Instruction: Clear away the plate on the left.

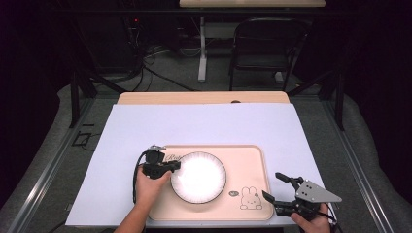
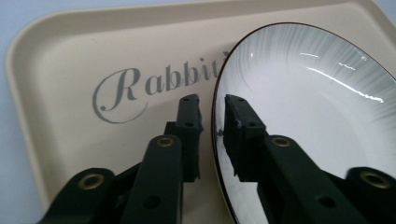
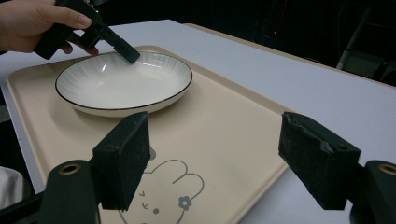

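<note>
White table (image 1: 204,124), left gripper (image 1: 167,166) jaws astride plate (image 1: 199,176) rim

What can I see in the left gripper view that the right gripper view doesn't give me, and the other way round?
Left gripper view: the word Rabbit printed on the tray, and the plate's dark rim between its own jaws, a gap on each side. Right gripper view: the rabbit drawing, the white table cover, a hand holding the left gripper. Both: the beige tray and the white plate.

White plate (image 1: 198,177) with black rim on beige rabbit-printed tray (image 1: 245,160).
</note>
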`<action>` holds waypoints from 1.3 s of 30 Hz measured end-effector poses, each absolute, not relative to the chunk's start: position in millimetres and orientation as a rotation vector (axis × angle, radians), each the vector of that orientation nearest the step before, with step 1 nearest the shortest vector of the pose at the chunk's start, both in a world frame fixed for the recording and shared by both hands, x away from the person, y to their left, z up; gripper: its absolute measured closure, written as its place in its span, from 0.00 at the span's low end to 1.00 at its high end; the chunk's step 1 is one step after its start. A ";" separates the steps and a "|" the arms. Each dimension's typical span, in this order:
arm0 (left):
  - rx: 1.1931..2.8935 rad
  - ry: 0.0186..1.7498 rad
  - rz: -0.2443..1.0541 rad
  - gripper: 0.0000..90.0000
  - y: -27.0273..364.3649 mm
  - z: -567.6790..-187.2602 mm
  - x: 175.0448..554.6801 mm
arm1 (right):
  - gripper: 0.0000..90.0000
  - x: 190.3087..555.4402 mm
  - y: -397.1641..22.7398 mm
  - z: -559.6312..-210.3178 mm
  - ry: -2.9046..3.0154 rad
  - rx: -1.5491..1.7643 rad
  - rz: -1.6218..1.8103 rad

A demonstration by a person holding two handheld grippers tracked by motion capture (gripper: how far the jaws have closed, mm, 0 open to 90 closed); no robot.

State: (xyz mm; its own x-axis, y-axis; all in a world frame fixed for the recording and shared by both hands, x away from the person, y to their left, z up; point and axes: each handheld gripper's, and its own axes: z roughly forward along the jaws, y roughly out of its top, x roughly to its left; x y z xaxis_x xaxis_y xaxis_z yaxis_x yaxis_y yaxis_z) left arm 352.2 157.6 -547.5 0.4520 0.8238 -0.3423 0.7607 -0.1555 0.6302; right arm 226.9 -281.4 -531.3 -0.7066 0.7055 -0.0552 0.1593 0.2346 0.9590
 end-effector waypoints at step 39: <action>1.897 1.155 0.474 0.46 213.0 -486.1 305.1 | 0.27 226.9 -281.2 -531.2 2.028 0.791 1.486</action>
